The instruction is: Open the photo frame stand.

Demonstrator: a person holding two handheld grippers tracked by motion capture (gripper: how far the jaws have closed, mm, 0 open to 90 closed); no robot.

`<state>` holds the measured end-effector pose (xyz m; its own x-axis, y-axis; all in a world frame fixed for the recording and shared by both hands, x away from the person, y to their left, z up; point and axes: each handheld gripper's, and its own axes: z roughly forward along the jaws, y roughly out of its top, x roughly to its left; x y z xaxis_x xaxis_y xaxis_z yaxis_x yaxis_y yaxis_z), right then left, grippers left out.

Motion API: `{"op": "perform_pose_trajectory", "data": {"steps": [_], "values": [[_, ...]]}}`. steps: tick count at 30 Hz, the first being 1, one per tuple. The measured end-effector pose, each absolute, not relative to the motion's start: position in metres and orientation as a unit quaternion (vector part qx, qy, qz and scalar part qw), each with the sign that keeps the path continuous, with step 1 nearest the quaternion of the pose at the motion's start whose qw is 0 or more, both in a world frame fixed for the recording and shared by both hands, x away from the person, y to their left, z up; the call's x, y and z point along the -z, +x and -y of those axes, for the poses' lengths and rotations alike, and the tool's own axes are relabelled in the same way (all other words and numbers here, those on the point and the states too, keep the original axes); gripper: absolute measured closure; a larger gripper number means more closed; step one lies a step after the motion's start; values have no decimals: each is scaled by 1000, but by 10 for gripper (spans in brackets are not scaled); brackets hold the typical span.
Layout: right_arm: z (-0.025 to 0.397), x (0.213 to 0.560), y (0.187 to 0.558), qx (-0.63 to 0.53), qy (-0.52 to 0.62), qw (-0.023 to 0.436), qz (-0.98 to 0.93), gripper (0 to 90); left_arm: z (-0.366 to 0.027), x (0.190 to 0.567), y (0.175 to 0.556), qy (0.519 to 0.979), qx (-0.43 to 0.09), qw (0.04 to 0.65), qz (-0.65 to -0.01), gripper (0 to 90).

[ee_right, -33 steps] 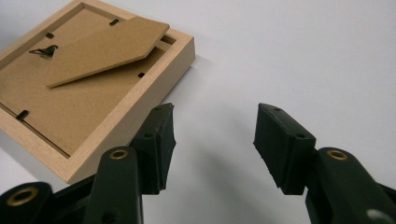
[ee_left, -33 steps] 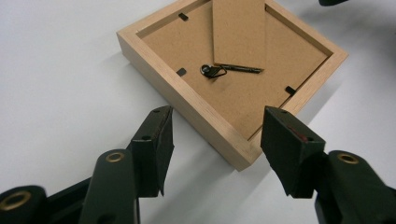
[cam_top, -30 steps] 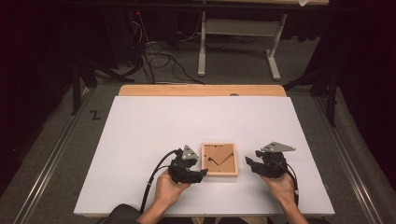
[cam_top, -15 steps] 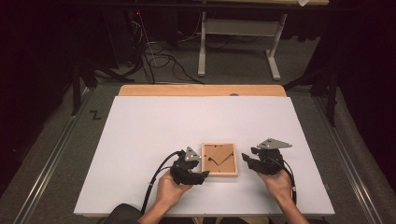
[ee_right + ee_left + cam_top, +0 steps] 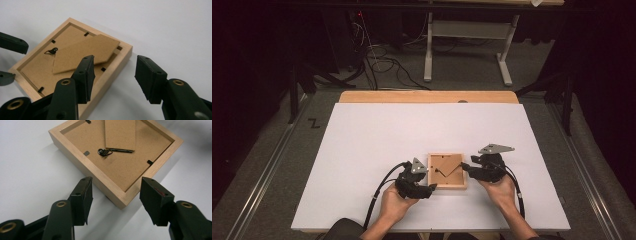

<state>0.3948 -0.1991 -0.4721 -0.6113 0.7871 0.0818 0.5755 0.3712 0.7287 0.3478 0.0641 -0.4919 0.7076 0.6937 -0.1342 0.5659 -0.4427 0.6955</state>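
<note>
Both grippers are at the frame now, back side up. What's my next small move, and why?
Probably shut the left gripper on the near corner of the wooden frame: its open jaws already straddle that corner. That should steady the frame while the right gripper, also open at the opposite edge, works on the raised stand flap.

We see the right gripper [image 5: 113, 77] with jaws spread wide, straddling the near edge of a light wooden picture frame [image 5: 125, 53] lying face down on the white table [image 5: 162, 25]. One jaw sits over the brown fibreboard backing [image 5: 37, 67], the other outside over bare table. The brown easel stand flap [image 5: 87, 52] lies across the backing; the left gripper's black jaw tips [image 5: 11, 43] show at the frame's far side.
</note>
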Motion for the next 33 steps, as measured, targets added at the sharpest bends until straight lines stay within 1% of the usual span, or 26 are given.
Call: {"op": "perform_pose_trajectory", "data": {"steps": [3, 11, 30, 33], "values": [[192, 473, 398, -375, 415, 128, -819, 484, -63, 492, 347, 846, -86, 372, -371, 439], [183, 475, 405, -372, 417, 117, -821, 468, -62, 493, 347, 848, -86, 371, -369, 440], [180, 477, 416, -388, 431, 88, -810, 454, -60, 494, 347, 850, -83, 370, -366, 440], [181, 478, 419, -396, 437, 76, -804, 454, -60, 494, 347, 850, -83, 370, -366, 439]]}}
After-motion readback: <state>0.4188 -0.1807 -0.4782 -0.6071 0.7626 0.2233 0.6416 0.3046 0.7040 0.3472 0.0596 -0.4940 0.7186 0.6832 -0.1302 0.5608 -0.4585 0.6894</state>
